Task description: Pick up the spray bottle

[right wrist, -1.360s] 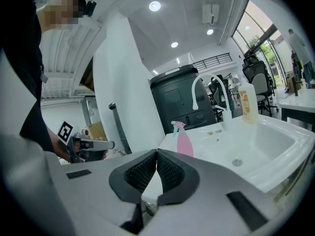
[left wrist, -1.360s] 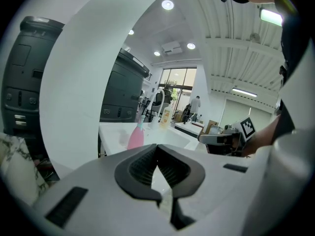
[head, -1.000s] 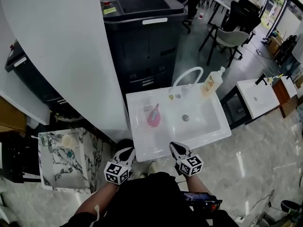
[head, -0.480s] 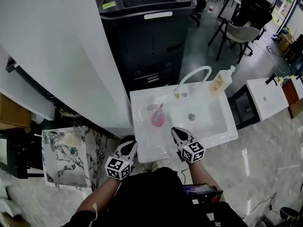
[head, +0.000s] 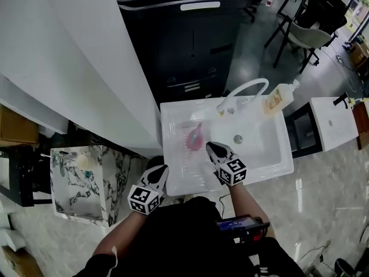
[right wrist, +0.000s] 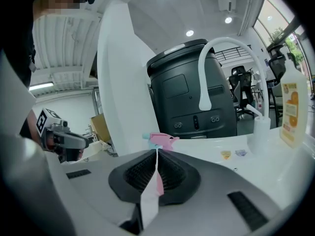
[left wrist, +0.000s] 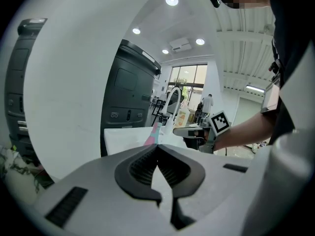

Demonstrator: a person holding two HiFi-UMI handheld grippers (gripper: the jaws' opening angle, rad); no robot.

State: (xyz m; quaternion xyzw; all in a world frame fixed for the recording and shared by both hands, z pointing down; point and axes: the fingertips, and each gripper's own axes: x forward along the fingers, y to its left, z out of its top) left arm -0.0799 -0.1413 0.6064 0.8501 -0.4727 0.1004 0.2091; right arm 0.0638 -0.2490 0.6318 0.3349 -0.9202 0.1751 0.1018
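Note:
A pink spray bottle with a pale blue nozzle lies in the left part of the white sink. My right gripper is shut and empty, its tips over the sink's front part just right of the bottle. In the right gripper view the bottle's head shows straight beyond the closed tips. My left gripper hangs shut and empty outside the sink's front left corner. From the left gripper view the bottle peeks over the closed tips, with the right gripper beside it.
A curved white faucet and a yellowish soap bottle stand on the sink's back rim. Behind it is a large black machine; a white curved wall rises at left. A marble-topped stand sits lower left, a second basin at right.
Both grippers have moved forward toward the sink. The right one went further and now reaches over the front rim beside the pink bottle; both stay shut.

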